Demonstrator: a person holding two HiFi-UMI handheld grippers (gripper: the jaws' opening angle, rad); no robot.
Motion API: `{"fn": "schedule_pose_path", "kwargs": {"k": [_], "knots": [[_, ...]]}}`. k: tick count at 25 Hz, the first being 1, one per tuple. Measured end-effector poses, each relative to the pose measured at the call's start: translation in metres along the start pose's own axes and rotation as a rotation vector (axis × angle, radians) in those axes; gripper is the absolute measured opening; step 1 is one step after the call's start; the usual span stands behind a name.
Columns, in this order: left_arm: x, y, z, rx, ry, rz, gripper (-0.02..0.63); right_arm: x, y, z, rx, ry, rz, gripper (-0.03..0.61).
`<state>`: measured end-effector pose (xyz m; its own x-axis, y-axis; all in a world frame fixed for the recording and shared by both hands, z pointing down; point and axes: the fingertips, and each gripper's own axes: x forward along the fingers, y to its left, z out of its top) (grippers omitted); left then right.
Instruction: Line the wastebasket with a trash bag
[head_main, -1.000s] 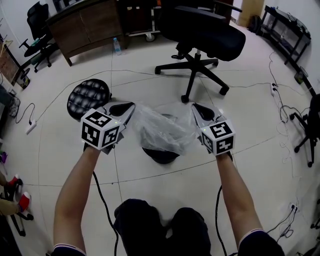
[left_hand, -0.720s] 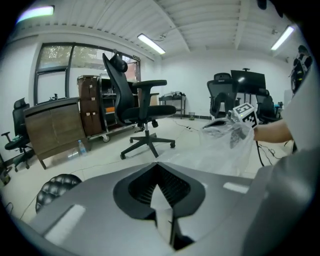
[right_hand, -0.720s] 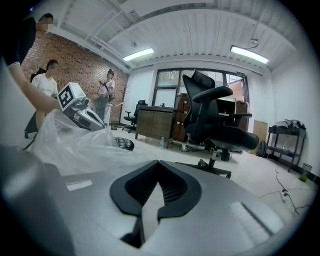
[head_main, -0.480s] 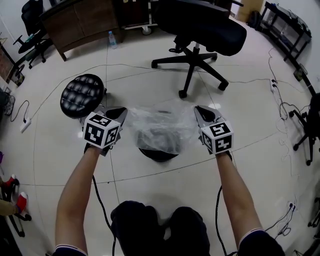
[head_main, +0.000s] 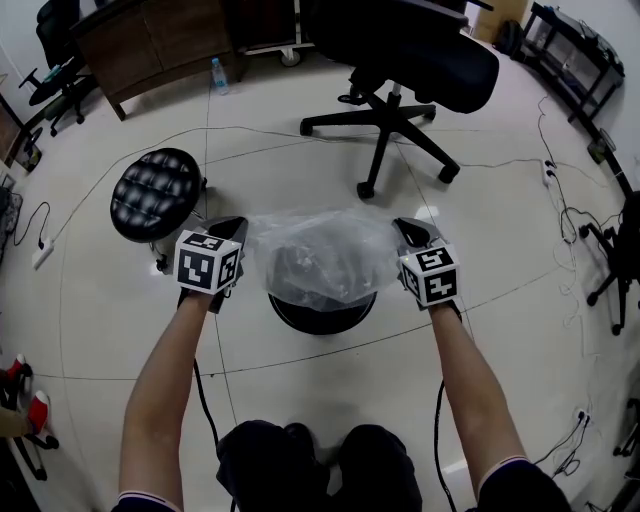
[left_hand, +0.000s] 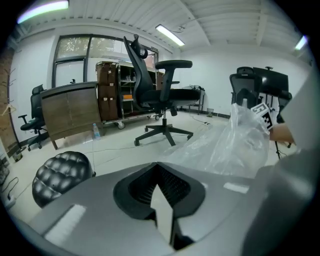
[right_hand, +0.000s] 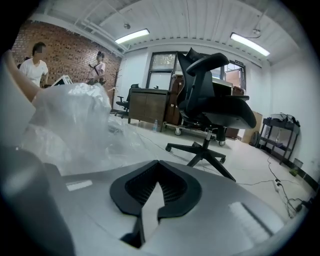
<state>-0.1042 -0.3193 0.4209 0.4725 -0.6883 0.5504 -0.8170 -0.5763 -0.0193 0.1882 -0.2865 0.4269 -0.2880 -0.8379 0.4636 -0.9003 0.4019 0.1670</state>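
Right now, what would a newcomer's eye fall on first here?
A clear bag stretched between the left gripper and right gripper, held over the black wastebasket at the centre. Behind it stands a big black office chair; a tufted stool sits to the left.

Bright, even room light all round. Ceiling tubes burn white at the upper middle of the left gripper view, and two more glow across the top of the right gripper view. The window at upper left is washed out. In the head view the pale floor shines, with only faint, soft shadows under the office chair. The clear trash bag glints white along its creases. Both gripper views bulge hard and the corners go black. The left claw and right claw loom grey and soft, out of focus.
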Motion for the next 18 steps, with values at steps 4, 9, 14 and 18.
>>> {"fn": "schedule_pose_path", "kwargs": {"k": [4,9,14,18], "knots": [[0.023,0.005,-0.022,-0.024,0.034,0.010,0.012,0.016,-0.003,-0.020,-0.006,0.043,-0.001,0.002],[0.042,0.006,-0.046,-0.054,0.071,0.008,0.012,0.033,-0.004,-0.041,0.012,0.082,0.002,0.002],[0.056,0.008,-0.066,-0.069,0.115,0.004,0.012,0.048,-0.002,-0.056,0.036,0.110,0.011,0.002],[0.061,0.009,-0.087,-0.081,0.167,-0.010,0.012,0.056,0.004,-0.073,0.048,0.151,0.032,0.002]]}}
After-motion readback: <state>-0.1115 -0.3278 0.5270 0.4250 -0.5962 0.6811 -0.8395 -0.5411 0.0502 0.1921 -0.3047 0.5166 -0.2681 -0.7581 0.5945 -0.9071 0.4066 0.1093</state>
